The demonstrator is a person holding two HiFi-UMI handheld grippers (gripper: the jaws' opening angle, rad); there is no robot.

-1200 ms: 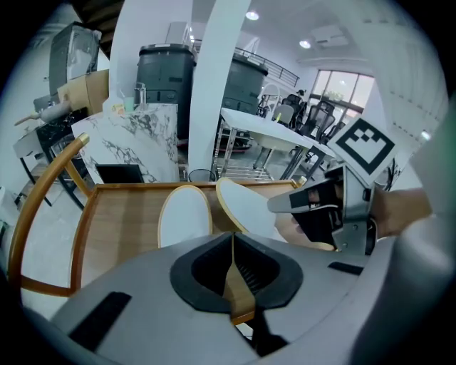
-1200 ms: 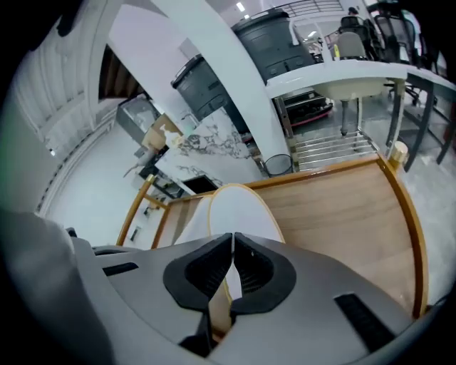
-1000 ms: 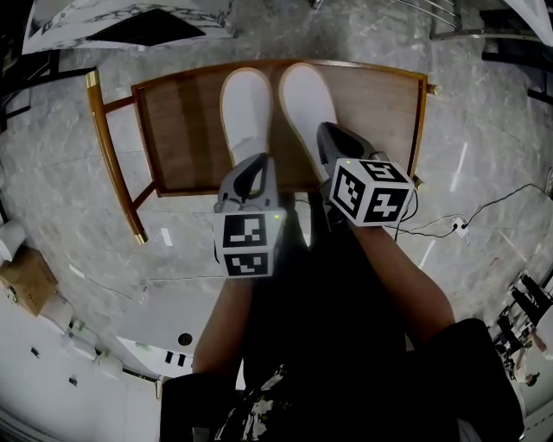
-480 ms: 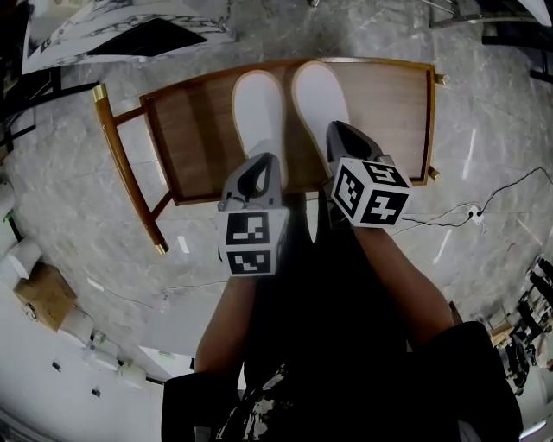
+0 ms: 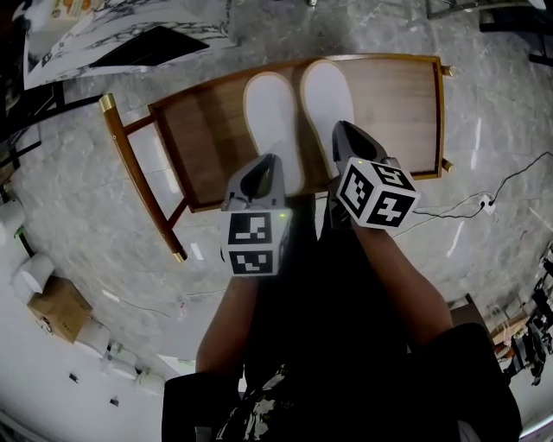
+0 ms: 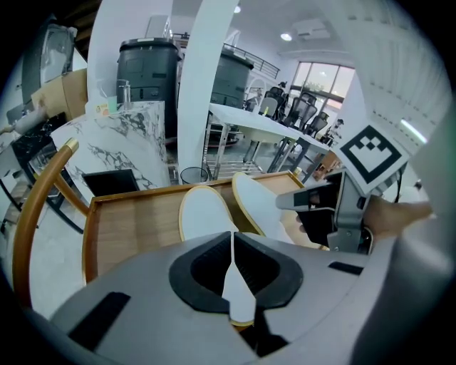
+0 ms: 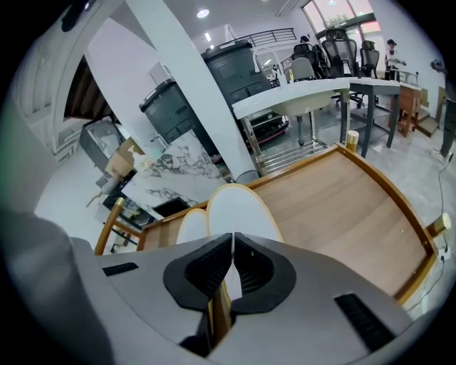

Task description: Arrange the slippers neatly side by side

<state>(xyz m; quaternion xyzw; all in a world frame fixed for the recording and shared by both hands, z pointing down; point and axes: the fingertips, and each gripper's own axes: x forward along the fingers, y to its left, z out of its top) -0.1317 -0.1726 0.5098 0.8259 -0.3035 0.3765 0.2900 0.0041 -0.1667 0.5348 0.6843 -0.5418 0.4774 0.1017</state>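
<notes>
Right, status: both white slippers lie on the wooden counter (image 5: 397,112), toes toward 12 o'clock. The left slipper (image 5: 270,112) is just beside the right slipper (image 5: 327,91), and the right one reaches slightly further toward 12.

- Left hand-held gripper (image 5: 263,166): clenched on the heel of the left slipper, at its 6 o'clock end. The white sole with its tan edge is pinched between the pads.
- Right hand-held gripper (image 5: 346,131): clamped the same way on the heel of the right slipper, with the tan rim showing between its jaws.

Writing: the only markings are the black-and-white square codes on the left marker cube (image 5: 255,243) and the right marker cube (image 5: 380,194). There is no readable text on the slippers.

Surface: the counter has brown wood grain, a raised rim and brass-tipped legs.

Room:
- Grey marble-pattern floor (image 5: 104,250).
- A marble-print slab (image 5: 138,26) at 11 o'clock.
- A cardboard box (image 5: 54,304) at 8 o'clock.
- A cable (image 5: 484,203) trailing at 3 o'clock.
- The left gripper view shows a white column (image 6: 203,85), dark tanks (image 6: 149,71), a white desk (image 6: 263,125) and office chairs (image 6: 303,110) by the windows.
</notes>
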